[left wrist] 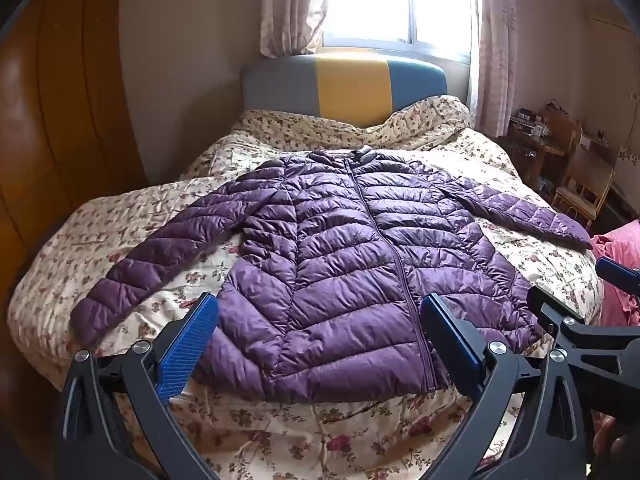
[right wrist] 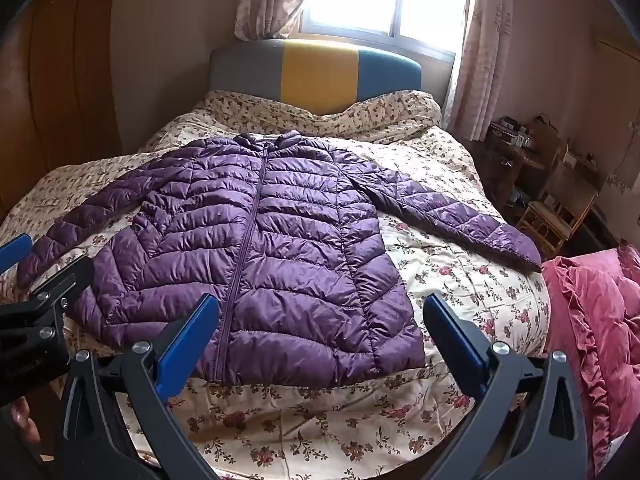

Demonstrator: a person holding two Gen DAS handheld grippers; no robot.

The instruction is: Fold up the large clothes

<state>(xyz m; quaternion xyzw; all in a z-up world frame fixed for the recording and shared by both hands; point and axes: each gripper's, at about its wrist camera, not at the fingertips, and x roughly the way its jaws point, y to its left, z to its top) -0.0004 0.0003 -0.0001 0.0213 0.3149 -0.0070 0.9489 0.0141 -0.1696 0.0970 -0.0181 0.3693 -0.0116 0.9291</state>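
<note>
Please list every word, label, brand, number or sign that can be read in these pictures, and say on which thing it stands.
No text can be read.
Purple jacket: no label or brand shows.
Left gripper, seen at the edge of the right wrist view: faint lettering, too blurred to read.
Shelf items by the curtain: too small to read.

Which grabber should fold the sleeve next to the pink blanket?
Probably the right gripper: it hangs open nearer the purple puffer jacket's sleeve beside the pink blanket; the left gripper sits farther over.
</note>
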